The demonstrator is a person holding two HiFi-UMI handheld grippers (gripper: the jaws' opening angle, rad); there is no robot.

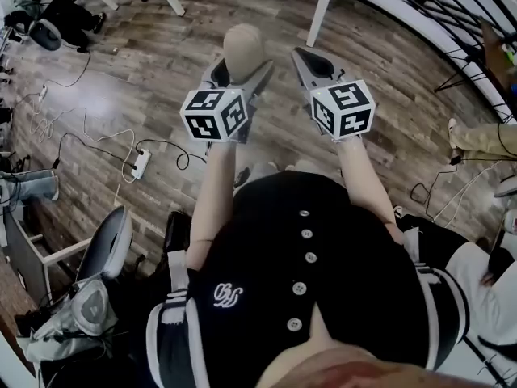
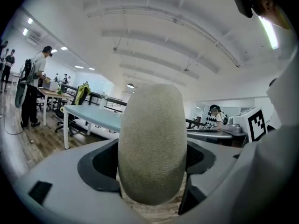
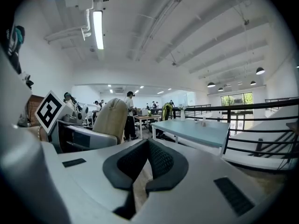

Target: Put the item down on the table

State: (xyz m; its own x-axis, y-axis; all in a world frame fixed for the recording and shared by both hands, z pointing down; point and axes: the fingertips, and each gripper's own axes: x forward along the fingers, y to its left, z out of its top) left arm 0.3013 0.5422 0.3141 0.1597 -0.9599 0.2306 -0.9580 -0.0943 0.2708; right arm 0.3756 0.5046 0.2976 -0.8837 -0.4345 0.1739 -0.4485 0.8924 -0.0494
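A beige, fuzzy, oval item (image 1: 244, 48) stands upright between the jaws of my left gripper (image 1: 241, 71), which is shut on it and held in the air over the wooden floor. In the left gripper view the item (image 2: 152, 141) fills the middle, with a dark pad (image 2: 99, 164) pressed against each of its sides. My right gripper (image 1: 312, 61) hangs beside it on the right, shut with nothing in it; its pads (image 3: 156, 164) meet at the tips. From the right gripper view the item (image 3: 112, 120) shows to the left. A light-blue table (image 3: 198, 130) stands ahead.
The same table (image 2: 91, 115) appears in the left gripper view, and its white leg (image 1: 321, 13) in the head view. A power strip (image 1: 141, 163) with cables lies on the floor at left. An office chair (image 1: 107, 253) sits close behind. A black railing (image 3: 243, 110) runs on the right.
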